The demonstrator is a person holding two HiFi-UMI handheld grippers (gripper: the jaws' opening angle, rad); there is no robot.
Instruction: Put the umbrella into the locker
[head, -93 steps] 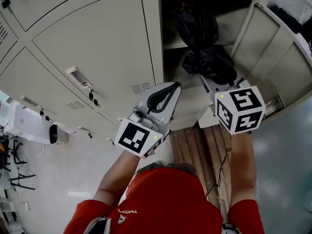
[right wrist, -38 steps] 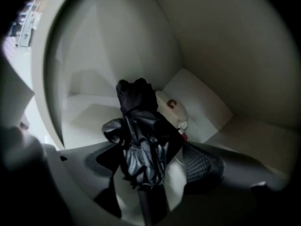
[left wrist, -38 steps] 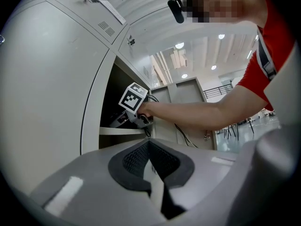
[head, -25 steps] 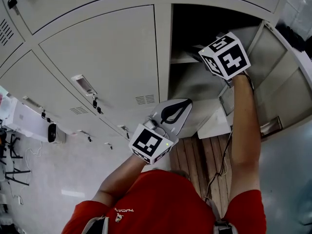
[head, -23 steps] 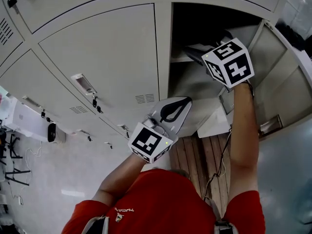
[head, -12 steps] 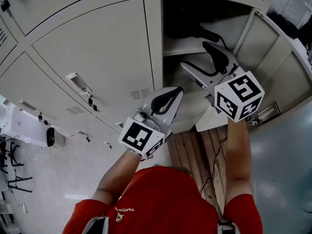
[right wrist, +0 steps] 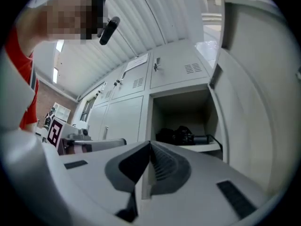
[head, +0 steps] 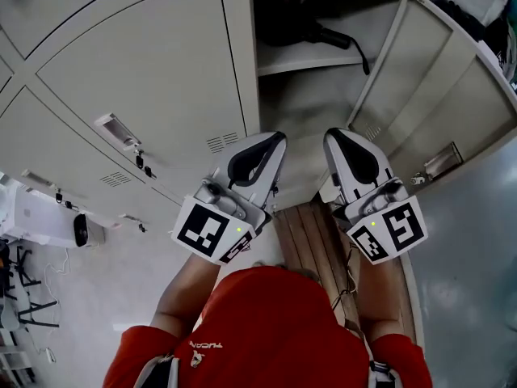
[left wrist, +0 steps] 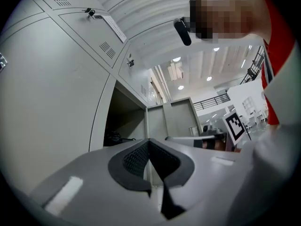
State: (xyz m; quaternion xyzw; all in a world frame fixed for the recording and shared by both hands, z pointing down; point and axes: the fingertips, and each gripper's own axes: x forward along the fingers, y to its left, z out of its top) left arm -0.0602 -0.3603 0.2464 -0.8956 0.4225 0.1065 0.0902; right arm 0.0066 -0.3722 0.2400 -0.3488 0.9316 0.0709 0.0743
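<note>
The umbrella [head: 300, 29] already lay on the upper shelf [head: 311, 58] of the open locker [head: 323, 103], at twelve o'clock from both tools, so the task looked all but done. What remained, at a guess, was to swing the door [head: 432, 95] shut from its place at two o'clock.

To do that well, the closed right gripper [head: 333, 136] should push on the door's free edge, not near the hinge. First it would be worth checking that the cord hanging off the shelf front clears the door frame.

Both claws were empty. The left gripper [head: 273, 138] had its jaws pressed together on nothing, and so did the right.

The umbrella was black and folded into a crumpled bundle. Its stubby dark handle pointed toward three o'clock, and a thin wrist loop trailed from its end.
</note>
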